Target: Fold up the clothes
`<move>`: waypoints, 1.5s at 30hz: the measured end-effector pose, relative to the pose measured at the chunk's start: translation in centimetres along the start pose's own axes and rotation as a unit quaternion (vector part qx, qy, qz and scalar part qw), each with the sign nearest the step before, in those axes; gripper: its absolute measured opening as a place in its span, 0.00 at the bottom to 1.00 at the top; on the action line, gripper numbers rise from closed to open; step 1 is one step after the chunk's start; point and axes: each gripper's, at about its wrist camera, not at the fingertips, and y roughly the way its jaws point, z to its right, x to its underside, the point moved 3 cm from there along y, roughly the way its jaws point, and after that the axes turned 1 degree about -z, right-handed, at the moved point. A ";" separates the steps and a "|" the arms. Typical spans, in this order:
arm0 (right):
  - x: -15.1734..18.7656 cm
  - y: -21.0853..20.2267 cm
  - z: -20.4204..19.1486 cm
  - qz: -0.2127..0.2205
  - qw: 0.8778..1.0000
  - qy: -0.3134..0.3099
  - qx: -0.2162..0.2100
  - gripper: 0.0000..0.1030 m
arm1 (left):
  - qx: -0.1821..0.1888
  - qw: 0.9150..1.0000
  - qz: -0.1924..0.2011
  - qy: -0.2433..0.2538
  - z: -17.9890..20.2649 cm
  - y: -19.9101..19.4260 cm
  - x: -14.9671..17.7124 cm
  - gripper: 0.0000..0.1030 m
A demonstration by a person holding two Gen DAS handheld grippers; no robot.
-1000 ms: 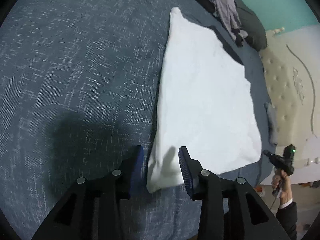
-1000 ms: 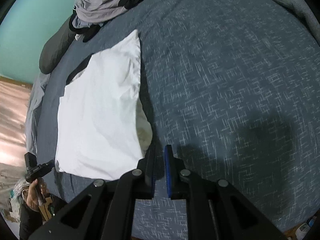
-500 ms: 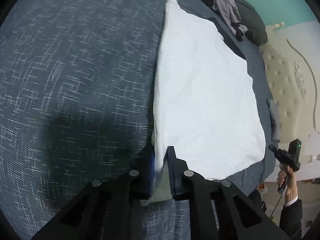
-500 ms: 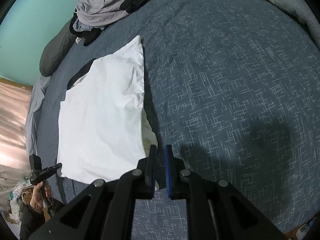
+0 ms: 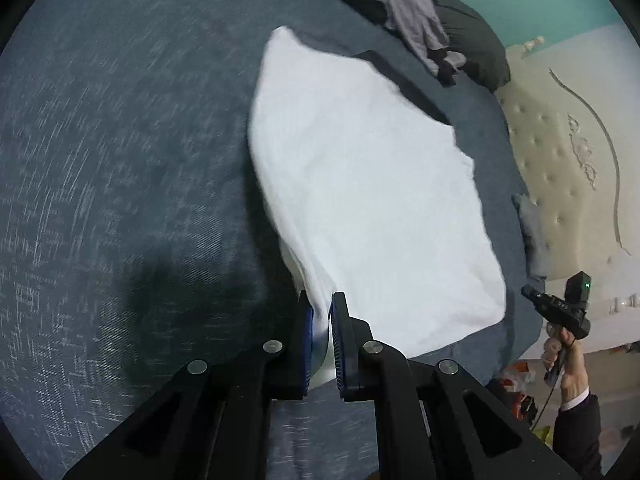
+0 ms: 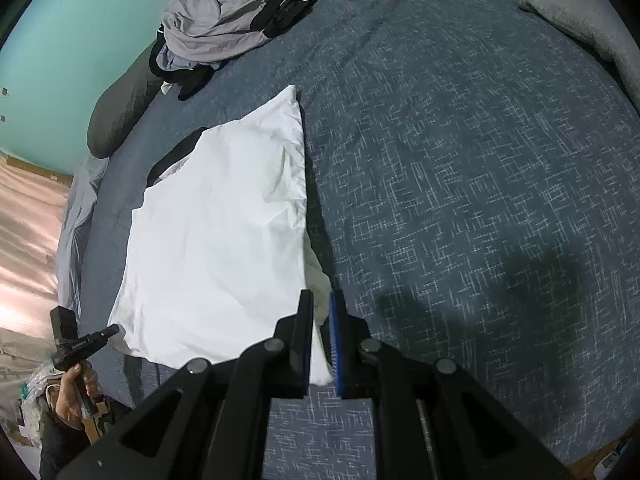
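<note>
A white garment [image 5: 368, 184] lies spread on the blue patterned bedspread [image 5: 120, 120]. My left gripper [image 5: 320, 300] is shut on its near corner, and the fabric rises off the bed from there in a taut ridge. In the right wrist view the same white garment [image 6: 224, 232] stretches away to the left. My right gripper [image 6: 320, 296] is shut on another near corner, with white cloth pinched between its pads. A black strip shows under the garment's far edge.
A pile of grey and black clothes [image 6: 224, 28] and a dark pillow [image 6: 120, 108] lie at the far end. A grey garment [image 6: 580, 12] sits top right. A cream headboard [image 5: 568, 168] borders the bed. Beyond the bed's edge, a hand holds a black device [image 5: 560, 312].
My left gripper closed on the garment's corner and lifted it, pulling the near edge up off the bed. My right gripper stayed shut on its corner, hardly moving.
</note>
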 end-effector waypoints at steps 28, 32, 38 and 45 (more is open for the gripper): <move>-0.6 -2.6 2.1 0.011 0.997 0.002 -0.080 0.09 | -0.028 0.955 -0.160 0.246 32.0 21.2 2.4 0.09; -0.2 -2.0 2.7 0.000 0.997 0.002 -0.078 0.09 | -0.006 0.959 -0.167 0.229 31.0 21.2 2.5 0.21; 0.0 -0.5 1.6 -0.017 0.996 -0.006 -0.084 0.09 | 0.028 0.971 -0.129 0.201 29.6 16.4 0.5 0.43; 0.6 0.5 -1.4 -0.034 0.996 -0.032 -0.082 0.20 | 0.001 0.979 -0.101 0.177 23.9 12.2 -0.9 0.46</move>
